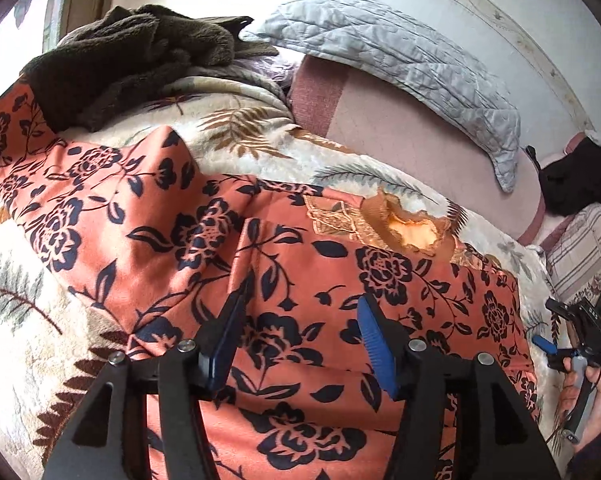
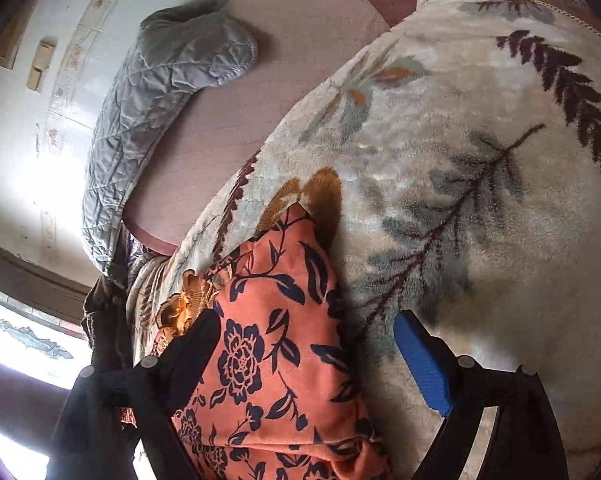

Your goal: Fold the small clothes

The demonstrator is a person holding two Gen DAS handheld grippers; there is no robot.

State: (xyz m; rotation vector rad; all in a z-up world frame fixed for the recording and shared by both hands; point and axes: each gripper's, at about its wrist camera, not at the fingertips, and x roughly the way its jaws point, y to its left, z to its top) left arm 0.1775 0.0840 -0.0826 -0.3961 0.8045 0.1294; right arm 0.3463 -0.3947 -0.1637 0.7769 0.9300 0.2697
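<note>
An orange garment with dark navy flowers (image 1: pixel 300 280) lies spread on a cream fleece blanket (image 1: pixel 28 340). One part is folded over, with an edge running up the middle. My left gripper (image 1: pixel 300 312) hovers open just above the garment, its blue pads apart, holding nothing. My right gripper (image 2: pixel 308 344) is open around a bunched end of the same garment (image 2: pixel 268 344); its blue pad (image 2: pixel 420 364) stands clear of the cloth. The right gripper also shows at the far right of the left wrist view (image 1: pixel 572 344), held in a hand.
A dark brown fleece item (image 1: pixel 132 56) lies at the back left. A grey quilted pillow (image 1: pixel 400 60) leans on a pink headboard (image 1: pixel 400 136) by the white wall. A black item (image 1: pixel 580 176) sits at the right. The blanket (image 2: pixel 480 200) fills the right wrist view.
</note>
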